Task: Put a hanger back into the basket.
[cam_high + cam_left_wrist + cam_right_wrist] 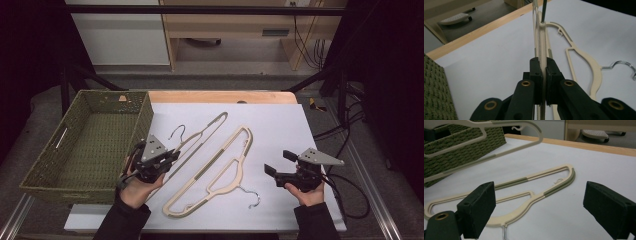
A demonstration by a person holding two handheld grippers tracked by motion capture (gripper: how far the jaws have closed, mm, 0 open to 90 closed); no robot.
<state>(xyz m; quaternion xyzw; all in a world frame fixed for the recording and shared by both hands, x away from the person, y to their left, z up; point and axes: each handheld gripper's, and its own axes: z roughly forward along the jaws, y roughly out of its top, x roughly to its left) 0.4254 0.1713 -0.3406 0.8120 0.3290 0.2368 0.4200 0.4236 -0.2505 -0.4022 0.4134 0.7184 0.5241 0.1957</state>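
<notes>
My left gripper is shut on the bar of a cream hanger, which it holds edge-up off the white sheet. That raised hanger also crosses the top of the right gripper view. A second cream hanger with grey-green grip strips lies flat on the sheet, its metal hook pointing toward the near edge. To the right of it, my right gripper stands open above the sheet, nothing between its pads.
A green woven basket sits at the left, close beside the left hand. The wooden table edge runs behind the sheet. Cables trail at the right.
</notes>
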